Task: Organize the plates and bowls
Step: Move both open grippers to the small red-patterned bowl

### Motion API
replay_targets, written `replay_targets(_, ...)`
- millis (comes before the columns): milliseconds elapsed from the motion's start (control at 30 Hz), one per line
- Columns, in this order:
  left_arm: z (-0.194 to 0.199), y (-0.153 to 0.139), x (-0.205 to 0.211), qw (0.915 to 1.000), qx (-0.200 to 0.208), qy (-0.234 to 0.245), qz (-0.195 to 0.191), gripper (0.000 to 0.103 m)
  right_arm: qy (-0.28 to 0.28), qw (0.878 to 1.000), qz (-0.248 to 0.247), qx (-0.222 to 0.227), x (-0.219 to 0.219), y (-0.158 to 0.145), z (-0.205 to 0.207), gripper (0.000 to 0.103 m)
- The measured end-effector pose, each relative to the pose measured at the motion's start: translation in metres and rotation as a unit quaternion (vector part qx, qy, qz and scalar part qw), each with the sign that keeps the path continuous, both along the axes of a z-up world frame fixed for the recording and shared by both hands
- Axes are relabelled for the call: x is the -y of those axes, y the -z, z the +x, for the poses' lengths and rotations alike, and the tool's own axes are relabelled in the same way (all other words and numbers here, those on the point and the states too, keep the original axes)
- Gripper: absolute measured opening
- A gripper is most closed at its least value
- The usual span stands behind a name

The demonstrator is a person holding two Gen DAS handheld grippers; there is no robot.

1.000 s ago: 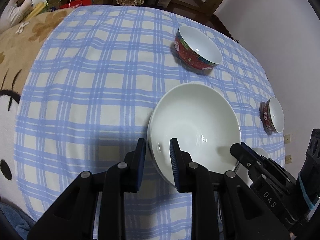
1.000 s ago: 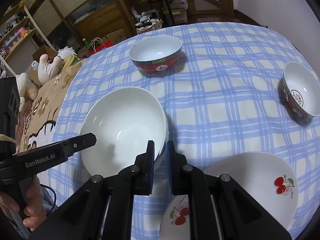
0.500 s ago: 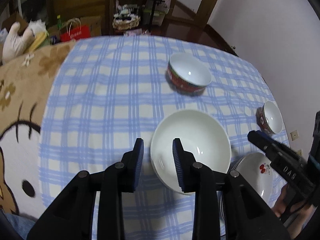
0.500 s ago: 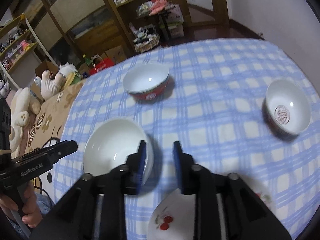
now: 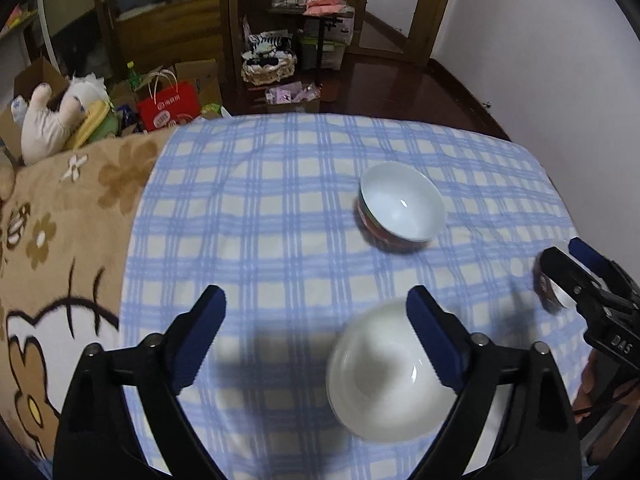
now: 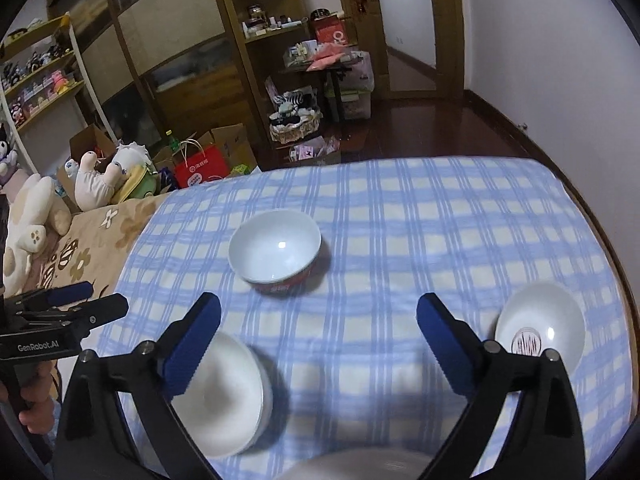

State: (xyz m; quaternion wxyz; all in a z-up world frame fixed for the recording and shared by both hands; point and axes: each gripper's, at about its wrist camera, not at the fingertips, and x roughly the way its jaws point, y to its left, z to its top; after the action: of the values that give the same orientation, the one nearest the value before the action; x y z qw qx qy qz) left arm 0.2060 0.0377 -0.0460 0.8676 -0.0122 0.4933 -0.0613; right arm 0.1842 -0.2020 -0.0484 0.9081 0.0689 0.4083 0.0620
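We've got both the left gripper [image 5: 316,332] and right gripper [image 6: 320,340] spread wide, empty, above the white bowl [image 5: 384,376].

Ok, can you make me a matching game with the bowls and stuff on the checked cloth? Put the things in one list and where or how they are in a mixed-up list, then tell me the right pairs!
Things:
1. white bowl
2. red bowl
3. small bowl
4. right hand-held gripper

Place or state:
A. near the right edge of the cloth, a round mark inside
B. wide open, holding nothing
C. nearest the camera on the left, plain all over
D. mid-cloth, farthest back, white inside

Pairs: 1-C, 2-D, 3-A, 4-B
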Motion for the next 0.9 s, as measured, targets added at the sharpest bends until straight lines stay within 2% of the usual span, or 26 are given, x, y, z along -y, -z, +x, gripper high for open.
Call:
replay_targets(200, 0.037, 0.005, 0.001, 0.9998, -0.003, -0.015, -0.016, 0.094, -0.006, 1.0, 0.001, -0.004, -0.001, 0.007, 0.031, 0.103)
replay_targets(467, 0.085, 0.03, 0.023, 0.9991, -0.029, 0.021, 0.025, 0.094, -0.007, 1.0, 0.02, -0.019, 0.006, 0.024, 0.067, 0.103)
replay_targets(700, 0.11, 0.061, 0.035, 0.9978, -0.056, 0.023, 0.028, 0.094, -0.016, 0.999, 0.019, -0.044, 0.005, 0.045, 0.095, 0.103)
replay_targets(900, 0.118, 0.076, 0.037, 0.9982, -0.054, 0.014, 0.023, 0.094, -0.019, 0.998, 0.02, -0.056, 0.002, 0.059, 0.109, 0.103)
